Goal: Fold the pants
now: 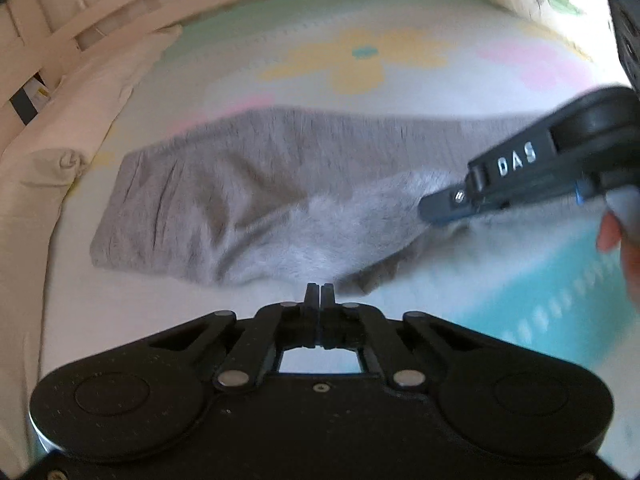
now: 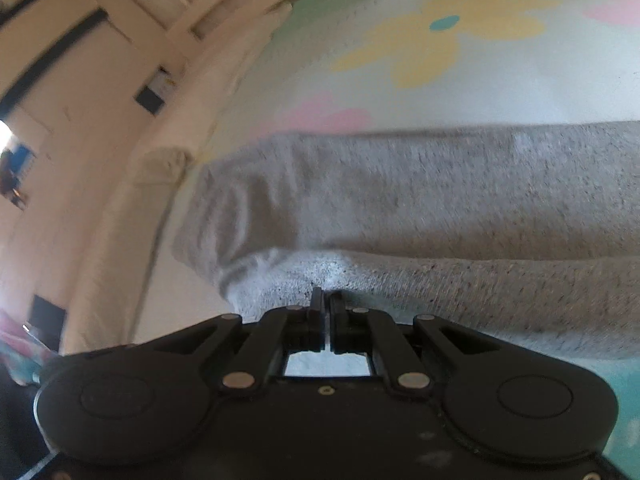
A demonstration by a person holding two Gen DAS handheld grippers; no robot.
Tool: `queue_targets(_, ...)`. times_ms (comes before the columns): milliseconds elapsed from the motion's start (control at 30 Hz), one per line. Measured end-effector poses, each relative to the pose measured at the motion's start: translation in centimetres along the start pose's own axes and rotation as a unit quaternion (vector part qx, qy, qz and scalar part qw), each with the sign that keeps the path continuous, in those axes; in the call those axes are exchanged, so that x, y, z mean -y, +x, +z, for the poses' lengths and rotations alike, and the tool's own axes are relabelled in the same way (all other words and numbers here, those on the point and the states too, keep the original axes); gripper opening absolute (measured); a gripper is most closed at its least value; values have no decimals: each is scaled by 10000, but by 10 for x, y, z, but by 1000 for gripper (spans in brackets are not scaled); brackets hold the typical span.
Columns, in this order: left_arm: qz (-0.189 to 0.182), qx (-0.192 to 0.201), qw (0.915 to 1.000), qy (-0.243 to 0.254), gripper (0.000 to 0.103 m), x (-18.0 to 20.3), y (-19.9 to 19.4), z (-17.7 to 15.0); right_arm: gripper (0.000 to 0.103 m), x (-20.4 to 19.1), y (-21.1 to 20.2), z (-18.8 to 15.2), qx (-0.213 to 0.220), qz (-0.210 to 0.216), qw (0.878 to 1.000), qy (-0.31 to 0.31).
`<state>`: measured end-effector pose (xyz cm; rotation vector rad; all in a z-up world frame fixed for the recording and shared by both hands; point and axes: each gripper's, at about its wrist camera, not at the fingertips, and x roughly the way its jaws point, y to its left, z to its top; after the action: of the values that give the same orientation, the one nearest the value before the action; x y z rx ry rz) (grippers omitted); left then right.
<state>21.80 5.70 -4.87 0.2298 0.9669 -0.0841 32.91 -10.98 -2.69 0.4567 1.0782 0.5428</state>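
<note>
Grey pants (image 1: 224, 184) lie stretched across a pastel flowered mat (image 1: 360, 56), one end at the left. Their near edge is turned up and shows a paler fleecy inside (image 1: 348, 232). My left gripper (image 1: 321, 290) is shut, its tips pinching that near edge. My right gripper (image 1: 430, 208) comes in from the right, held by a hand (image 1: 620, 248), and is shut on the raised fabric. In the right wrist view, the right gripper (image 2: 326, 294) is closed on the pale fold of the pants (image 2: 440, 200). Both views are blurred.
A cream padded rail (image 1: 72, 128) curves along the mat's left and far sides, with slats (image 1: 120, 28) behind it. A teal patch of the mat (image 1: 540, 300) lies at the near right. Bare mat stretches beyond the pants.
</note>
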Motion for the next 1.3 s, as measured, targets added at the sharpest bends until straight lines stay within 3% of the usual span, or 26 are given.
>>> queue_targets(133,51,-314,9990,324,1,3,9,-19,5,7,6,-5,-346,-129,9993,52)
queue_targets(233,-114,-371,9990,237,9,1,12,-25,10,9,-4,-4,-178,-75,9997,127)
queue_targets(267,-166,-314,9993,146,16,1,11,-24,10,9,-9,-2,-118,-68,9998,161)
queue_targets(367,-57,13,10000,-30,16,12,13,-20,10,14,-16,2,-36,-119,9996,262)
queue_targets(467,253,293,9992,96,33,30,24,-16,10,23,-22,3,0,-190,9991,369)
queue_targets(567,433,351,9982,214,34,43,38,-15,10,31,-30,3,33,-210,9985,495)
queue_targets(767,693,624,9955,-147,34,42,42,-13,10,36,-38,5,139,-293,9982,505)
queue_targets(967,998,623,9931,-33,35,44,49,-8,10,37,-39,7,178,-307,9978,557)
queue_targets(1033,1081,543,9927,-31,31,45,54,-4,10,38,-40,6,176,-307,9977,570)
queue_targets(1067,943,472,9944,-58,10,41,56,-2,10,39,-40,6,178,-306,9977,577)
queue_targets(1100,782,418,9959,-156,5,37,56,-2,10,39,-41,5,183,-314,9976,583)
queue_targets(1200,508,311,9980,-229,5,25,45,2,10,41,-45,6,233,-434,9974,524)
queue_targets(1300,388,338,9987,27,5,19,25,3,10,47,-51,9,305,-538,9966,553)
